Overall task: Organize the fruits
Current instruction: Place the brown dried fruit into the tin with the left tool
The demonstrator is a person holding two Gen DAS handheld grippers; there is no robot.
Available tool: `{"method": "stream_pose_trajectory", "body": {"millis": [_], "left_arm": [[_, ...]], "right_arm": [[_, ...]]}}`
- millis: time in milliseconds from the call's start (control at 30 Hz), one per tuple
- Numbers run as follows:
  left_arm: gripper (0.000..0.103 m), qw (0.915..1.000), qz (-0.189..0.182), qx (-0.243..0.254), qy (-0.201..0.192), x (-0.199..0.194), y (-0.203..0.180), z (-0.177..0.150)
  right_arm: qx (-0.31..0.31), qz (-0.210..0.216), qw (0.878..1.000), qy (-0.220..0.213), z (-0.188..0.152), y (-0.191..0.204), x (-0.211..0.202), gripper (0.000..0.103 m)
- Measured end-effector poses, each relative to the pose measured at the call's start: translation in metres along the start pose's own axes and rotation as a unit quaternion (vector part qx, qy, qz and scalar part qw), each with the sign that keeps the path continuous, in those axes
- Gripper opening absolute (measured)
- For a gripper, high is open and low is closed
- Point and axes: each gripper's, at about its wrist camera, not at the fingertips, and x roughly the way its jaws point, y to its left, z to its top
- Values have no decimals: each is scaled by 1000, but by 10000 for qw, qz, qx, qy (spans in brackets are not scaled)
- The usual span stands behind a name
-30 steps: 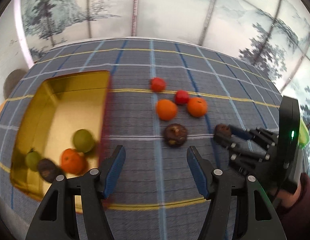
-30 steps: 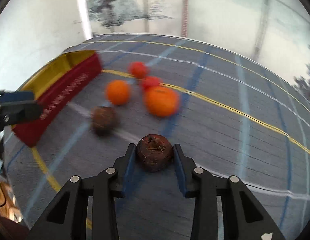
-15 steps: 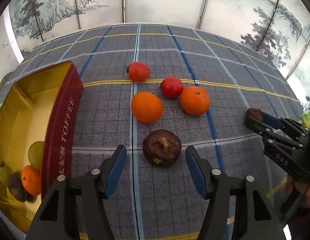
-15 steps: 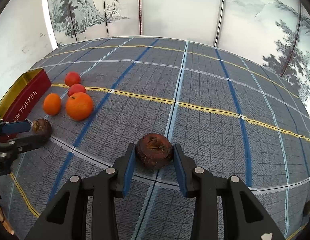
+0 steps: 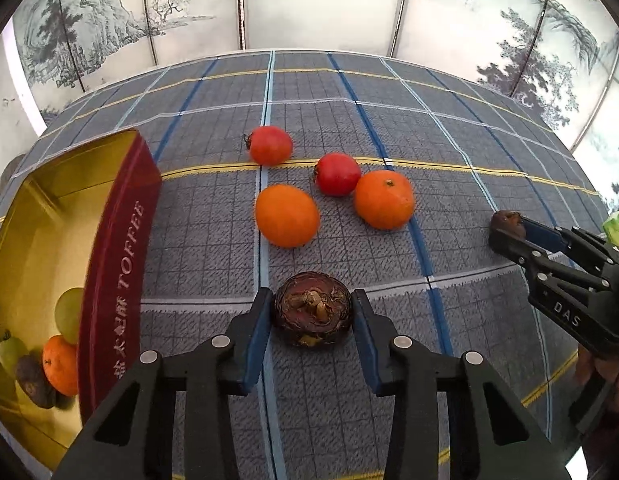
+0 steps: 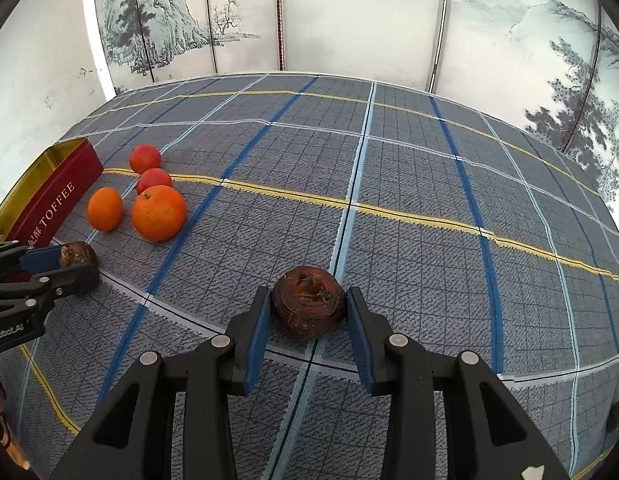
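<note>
So the dark brown, round, rough-skinned fruit (image 5: 313, 309) sat right between the blue pads of the left gripper (image 5: 312, 320), down on the grey plaid tablecloth (image 5: 213, 248). The jaws were closing on it and the pads looked to be touching its flanks already, stem scar facing up at the camera. Over on the other side, the right gripper (image 6: 307, 316) was clamped on a second dark brown fruit (image 6: 308, 307) of the same kind, pinched across its widest part.

Handling-wise, these looked small, light and pretty firm, with a dry, crusty skin that should give the pads decent bite. Not slippery. Probably a hard-ish shell that could crack or bruise if squeezed too much, so a gentle pinch across the middle, where both grippers sat, seemed the right spot. Grabbing higher would likely let a round thing like that pop out.

Just ahead of the left fingers lay two smooth oranges (image 5: 287, 216) (image 5: 384, 199), and past those two red tomato-like fruits (image 5: 270, 145) (image 5: 336, 173), the nearer red one touching the orange beside it. Off to the left of the fingers stood the open dark red tin with a gold inside and "TOFFEE" on its wall (image 5: 121, 256), already holding a few green, orange and brown fruits (image 5: 60, 364). Behind the table was a pale panelled screen painted with trees and mountains (image 5: 317, 4).
</note>
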Motion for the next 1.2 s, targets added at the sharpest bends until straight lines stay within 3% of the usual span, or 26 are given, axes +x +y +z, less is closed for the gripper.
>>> {"method": "stream_pose_trajectory", "body": {"millis": [600, 833, 1067, 1200], "left_arm": [[40, 9983, 161, -204, -526, -57, 34, 4], [40, 9934, 585, -628, -755, -80, 97, 16], [40, 9878, 1085, -1039, -422, -64, 168, 12], [40, 9856, 1116, -1256, -205, -51, 192, 5]], "right_arm": [[-10, -6, 10000, -2, 0, 0, 1, 35], [-13, -7, 10000, -2, 0, -1, 1, 35], [-15, -7, 10000, -3, 0, 0, 1, 35], [-16, -8, 10000, -3, 0, 0, 0, 35]]}}
